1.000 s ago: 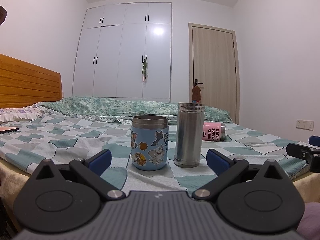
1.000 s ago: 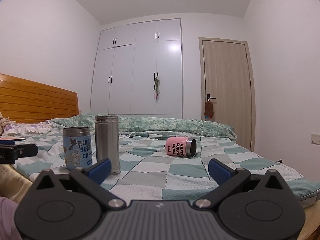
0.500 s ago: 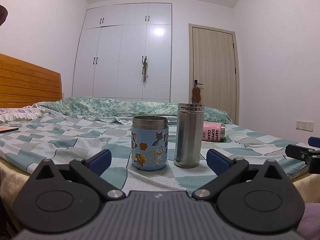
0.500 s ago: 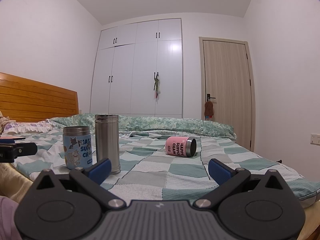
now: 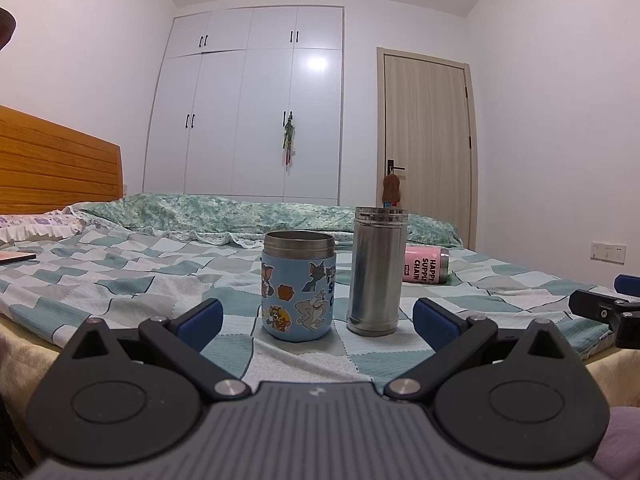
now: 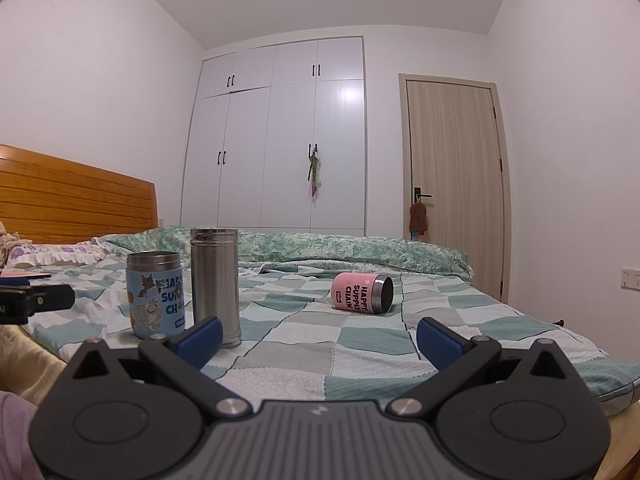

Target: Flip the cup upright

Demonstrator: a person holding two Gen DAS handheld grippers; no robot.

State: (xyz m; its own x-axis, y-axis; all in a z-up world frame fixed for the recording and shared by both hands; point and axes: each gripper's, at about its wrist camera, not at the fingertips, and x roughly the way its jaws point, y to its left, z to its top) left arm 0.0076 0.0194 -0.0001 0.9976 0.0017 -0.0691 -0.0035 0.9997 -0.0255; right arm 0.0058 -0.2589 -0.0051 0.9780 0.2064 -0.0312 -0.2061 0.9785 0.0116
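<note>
The pink cup (image 6: 362, 293) lies on its side on the bed (image 6: 360, 356), well apart from the steel flask (image 6: 215, 280). Bare checked blanket lies all around it. In the right view its open mouth shows; in the left view the flask hides part of it. The blue cartoon cup (image 5: 298, 285) stands just beside the flask. The left hand-held gripper (image 5: 318, 318) and right hand-held gripper (image 6: 320, 338) are spread wide, holding nothing.
</note>
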